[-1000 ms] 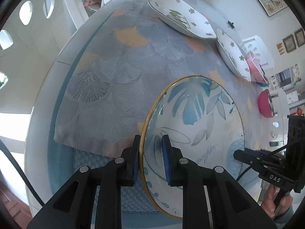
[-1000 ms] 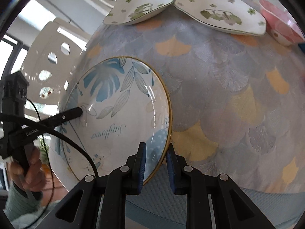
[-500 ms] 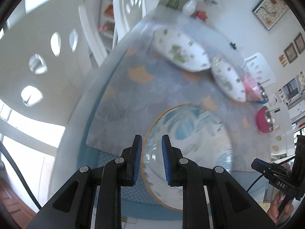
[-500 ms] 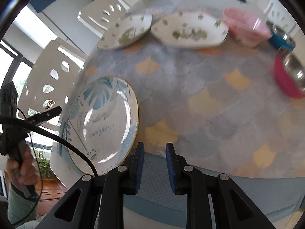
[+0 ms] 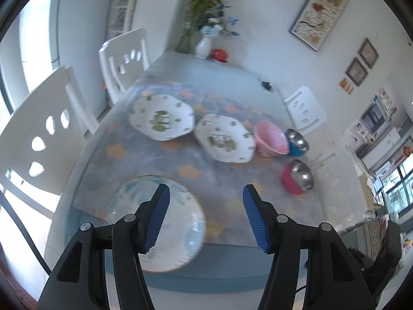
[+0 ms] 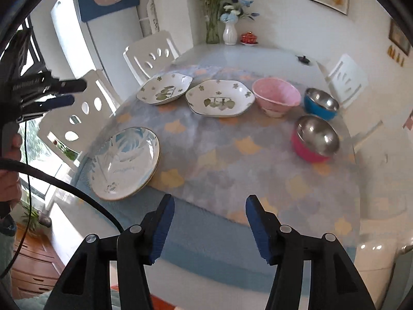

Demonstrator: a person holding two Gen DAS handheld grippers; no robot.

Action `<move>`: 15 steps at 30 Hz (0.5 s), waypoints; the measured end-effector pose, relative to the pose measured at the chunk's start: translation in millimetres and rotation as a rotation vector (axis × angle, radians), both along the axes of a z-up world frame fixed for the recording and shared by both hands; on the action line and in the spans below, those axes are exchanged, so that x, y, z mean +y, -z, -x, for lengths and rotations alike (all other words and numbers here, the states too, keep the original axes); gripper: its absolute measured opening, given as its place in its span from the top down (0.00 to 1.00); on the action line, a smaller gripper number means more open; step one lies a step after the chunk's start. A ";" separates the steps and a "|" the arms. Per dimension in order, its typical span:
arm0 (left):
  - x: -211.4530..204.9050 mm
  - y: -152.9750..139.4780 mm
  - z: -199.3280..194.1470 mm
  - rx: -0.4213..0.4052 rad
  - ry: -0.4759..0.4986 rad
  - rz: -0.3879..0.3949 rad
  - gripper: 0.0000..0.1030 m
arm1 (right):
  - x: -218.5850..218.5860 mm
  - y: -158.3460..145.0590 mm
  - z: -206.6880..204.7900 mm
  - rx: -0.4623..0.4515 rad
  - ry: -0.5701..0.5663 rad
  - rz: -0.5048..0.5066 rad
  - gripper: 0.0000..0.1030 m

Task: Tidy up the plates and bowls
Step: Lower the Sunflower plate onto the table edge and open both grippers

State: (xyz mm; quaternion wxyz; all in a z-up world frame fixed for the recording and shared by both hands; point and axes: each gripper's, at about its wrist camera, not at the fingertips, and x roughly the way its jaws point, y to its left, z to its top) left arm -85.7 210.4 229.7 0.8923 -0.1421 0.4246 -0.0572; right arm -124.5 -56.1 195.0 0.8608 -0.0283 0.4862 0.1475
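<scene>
1. Left view: the left claw [image 5: 205,215] is wide and holds nothing. The blue plate [image 5: 165,222] lies on the surface [image 5: 232,82] just under it.
2. Right view: the right claw [image 6: 209,228] is wide and holds nothing too. Two green plates [image 6: 165,88] [image 6: 219,98] and the bowls [image 6: 276,97] sit far back. I think a green plate comes next, so a claw must reach out.
</scene>
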 end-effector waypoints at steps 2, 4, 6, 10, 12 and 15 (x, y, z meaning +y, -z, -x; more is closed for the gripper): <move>-19.6 -9.9 8.0 -0.013 0.015 -0.029 0.45 | -15.9 -2.9 14.5 0.004 0.010 -0.045 0.46; -41.3 -20.9 17.9 -0.031 0.039 -0.064 0.43 | -30.1 -6.1 27.9 -0.005 0.029 -0.063 0.45; -59.2 -28.1 26.4 -0.052 0.055 -0.092 0.40 | -42.5 -9.0 39.8 -0.018 0.051 -0.078 0.41; -89.4 -36.7 47.5 -0.087 0.086 -0.160 0.33 | -70.5 -12.1 56.0 -0.030 0.120 -0.143 0.28; -98.9 -36.8 56.4 -0.094 0.109 -0.185 0.32 | -81.1 -9.8 59.7 -0.009 0.146 -0.197 0.28; -105.0 -33.6 64.4 -0.092 0.120 -0.207 0.31 | -90.4 -6.2 62.8 0.020 0.173 -0.233 0.28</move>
